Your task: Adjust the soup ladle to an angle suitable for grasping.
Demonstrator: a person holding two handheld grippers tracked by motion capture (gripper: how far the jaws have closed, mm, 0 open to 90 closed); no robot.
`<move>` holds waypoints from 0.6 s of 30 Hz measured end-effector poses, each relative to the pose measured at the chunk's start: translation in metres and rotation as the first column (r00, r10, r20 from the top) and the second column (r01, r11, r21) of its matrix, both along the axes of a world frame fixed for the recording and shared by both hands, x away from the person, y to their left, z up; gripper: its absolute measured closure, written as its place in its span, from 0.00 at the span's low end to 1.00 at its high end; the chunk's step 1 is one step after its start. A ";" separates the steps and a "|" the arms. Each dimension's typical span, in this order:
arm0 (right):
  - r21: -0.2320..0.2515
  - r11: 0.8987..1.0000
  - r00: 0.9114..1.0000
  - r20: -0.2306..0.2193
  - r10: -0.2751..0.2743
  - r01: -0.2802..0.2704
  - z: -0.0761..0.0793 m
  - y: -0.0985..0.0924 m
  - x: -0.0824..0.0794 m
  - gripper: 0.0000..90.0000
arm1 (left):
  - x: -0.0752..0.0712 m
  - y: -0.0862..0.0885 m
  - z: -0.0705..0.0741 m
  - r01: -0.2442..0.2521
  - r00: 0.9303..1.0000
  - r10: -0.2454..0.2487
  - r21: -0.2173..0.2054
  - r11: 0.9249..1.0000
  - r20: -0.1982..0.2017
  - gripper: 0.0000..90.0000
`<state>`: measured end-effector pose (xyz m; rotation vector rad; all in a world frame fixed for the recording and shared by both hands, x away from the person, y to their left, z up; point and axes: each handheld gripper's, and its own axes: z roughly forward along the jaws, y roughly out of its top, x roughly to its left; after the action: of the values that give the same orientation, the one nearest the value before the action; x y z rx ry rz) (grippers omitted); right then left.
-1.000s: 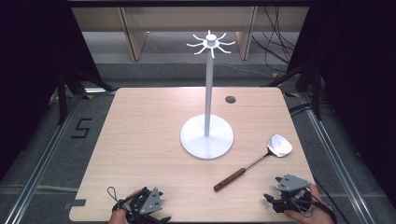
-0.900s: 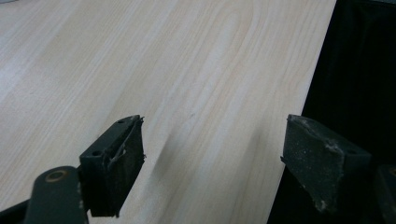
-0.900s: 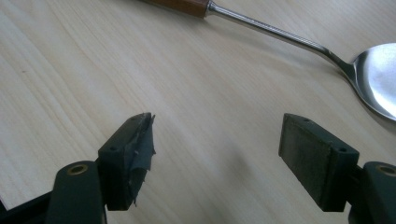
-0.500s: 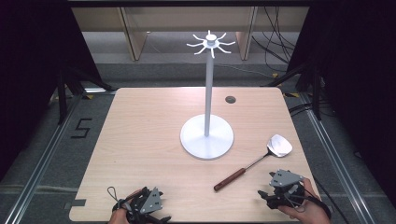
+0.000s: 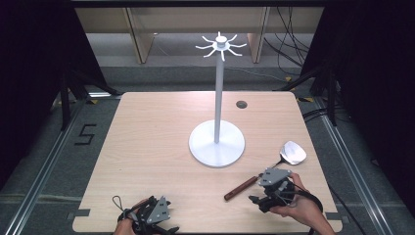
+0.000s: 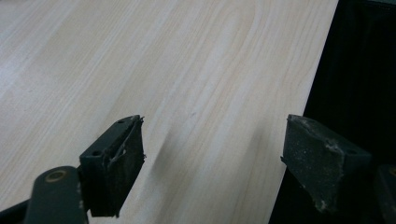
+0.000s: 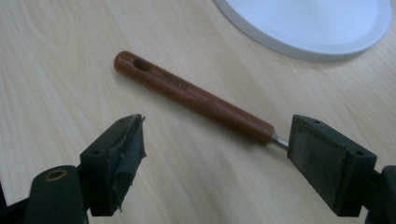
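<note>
Both your grippers are open: the right gripper [image 5: 262,193], jaws just widening, hovers over the spatula [image 7: 194,96] handle; the left gripper [image 5: 147,218] holds nothing above the table [image 5: 147,142].

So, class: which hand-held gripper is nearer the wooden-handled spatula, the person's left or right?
Right. The right hand-held gripper hovers beside the spatula handle, jaws open. The left hand-held gripper sits at the table's near edge, well away.

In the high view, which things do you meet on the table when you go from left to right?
left gripper → white stand → right gripper → spatula's metal blade
</note>
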<state>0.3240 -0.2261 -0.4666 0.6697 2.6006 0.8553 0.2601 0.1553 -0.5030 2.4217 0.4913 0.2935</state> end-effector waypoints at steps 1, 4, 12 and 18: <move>-0.004 1.000 1.000 -0.006 0.008 -0.008 0.000 0.003 0.002 0.22 | 0.000 0.000 0.000 0.001 1.000 -0.001 -0.004 1.000 -0.002 0.22; -0.026 0.999 0.999 -0.011 0.046 -0.047 -0.002 0.010 0.006 0.22 | 0.000 0.000 0.000 -0.001 1.000 0.001 -0.004 1.000 -0.001 0.22; -0.064 0.995 0.996 -0.047 0.072 -0.075 -0.008 0.028 0.019 0.23 | 0.000 0.000 0.000 0.001 1.000 -0.001 -0.001 1.000 0.004 0.22; -0.107 0.986 0.989 -0.088 0.121 -0.130 -0.014 0.034 0.032 0.31 | 0.000 0.000 0.000 0.001 1.000 -0.001 0.004 1.000 0.004 0.22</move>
<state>0.3565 -0.1917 -0.4809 0.5243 2.7647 0.7246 0.2597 0.1557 -0.5027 2.4243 0.4880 0.2991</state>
